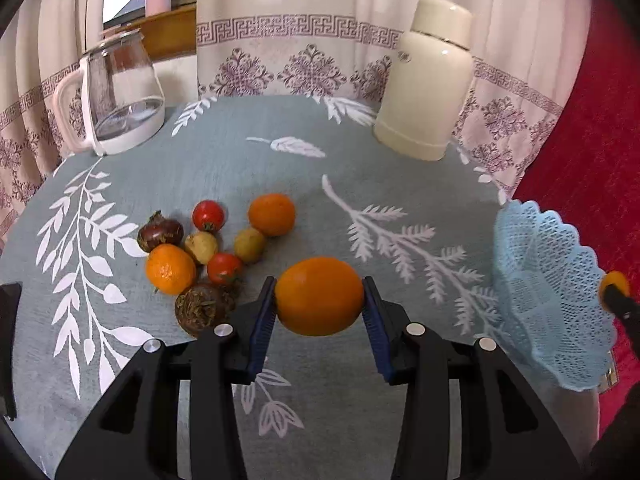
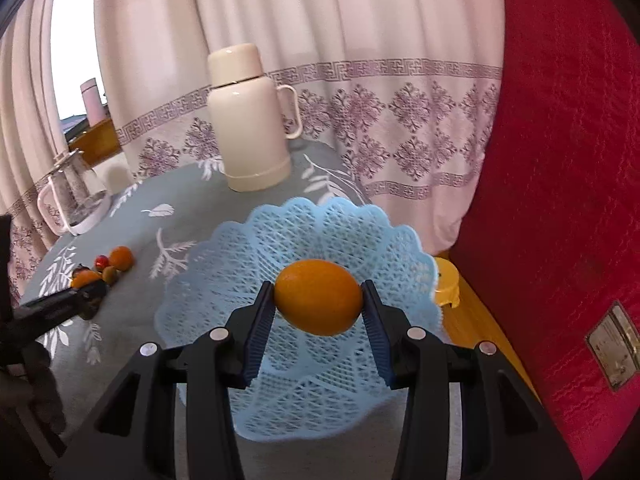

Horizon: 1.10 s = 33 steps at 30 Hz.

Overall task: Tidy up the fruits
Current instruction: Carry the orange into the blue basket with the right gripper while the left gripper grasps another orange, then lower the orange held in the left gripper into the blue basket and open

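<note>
each gripper clamps a round orange fruit: right gripper [image 2: 318,300] above the pale blue lace-pattern plastic basket [image 2: 224,264], left gripper [image 1: 319,300] above the grey leaf-print tablecloth [image 1: 240,168]. the basket overhangs the table's near right edge; a hard drop could tip it.

The left gripper [image 1: 319,307] is built of matte black plastic: two angled arms with triangular cut-outs, joined by a black crossbar. Four round silver screws are set along the arms behind the fingers [image 1: 262,322]. The finger pads are ribbed and dark blue. The right gripper [image 2: 318,307] is made alike, with the same black arms, silver screws and blue ribbed pads.
</note>
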{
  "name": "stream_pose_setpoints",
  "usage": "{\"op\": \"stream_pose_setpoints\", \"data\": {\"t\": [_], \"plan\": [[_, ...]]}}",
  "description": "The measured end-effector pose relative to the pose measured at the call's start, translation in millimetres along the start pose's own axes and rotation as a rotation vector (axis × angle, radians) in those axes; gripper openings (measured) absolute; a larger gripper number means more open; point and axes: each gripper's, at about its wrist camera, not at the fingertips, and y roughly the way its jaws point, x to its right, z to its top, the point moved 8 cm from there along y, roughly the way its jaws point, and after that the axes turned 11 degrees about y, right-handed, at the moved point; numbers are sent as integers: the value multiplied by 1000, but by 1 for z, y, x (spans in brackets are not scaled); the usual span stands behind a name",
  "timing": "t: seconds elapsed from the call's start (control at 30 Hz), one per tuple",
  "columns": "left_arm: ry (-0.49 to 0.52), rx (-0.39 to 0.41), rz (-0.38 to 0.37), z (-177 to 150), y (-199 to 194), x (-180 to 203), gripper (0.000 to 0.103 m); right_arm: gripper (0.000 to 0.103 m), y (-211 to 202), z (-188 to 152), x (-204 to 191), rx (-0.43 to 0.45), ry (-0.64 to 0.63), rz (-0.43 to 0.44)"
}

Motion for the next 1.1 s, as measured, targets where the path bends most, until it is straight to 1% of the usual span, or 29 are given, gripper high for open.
{"op": "stream_pose_setpoints", "data": {"t": [0.4, 0.6, 0.8, 0.9, 0.93, 0.97, 1.1], "plan": [[37, 62, -30, 14, -34, 29, 43, 44, 3, -11, 19, -35, -18, -47], [49, 68, -46, 15, -41, 44, 43, 44, 1, -11, 22, -40, -22, -46], [60, 75, -48, 16, -46, 52, 43, 45, 3, -19, 25, -61, -25, -47], [65, 77, -51, 17, -48, 54, 44, 48, 1, -17, 25, -56, -10, -36], [67, 77, -52, 16, -48, 55, 44, 52, -2, -15, 26, -47, -7, -36], [68, 76, -52, 17, -48, 56, 44, 53, -3, -14, 26, -40, -2, -35], [79, 77, -59, 18, -49, 63, 44, 53, -8, -9, 28, -22, 17, -28]]}}
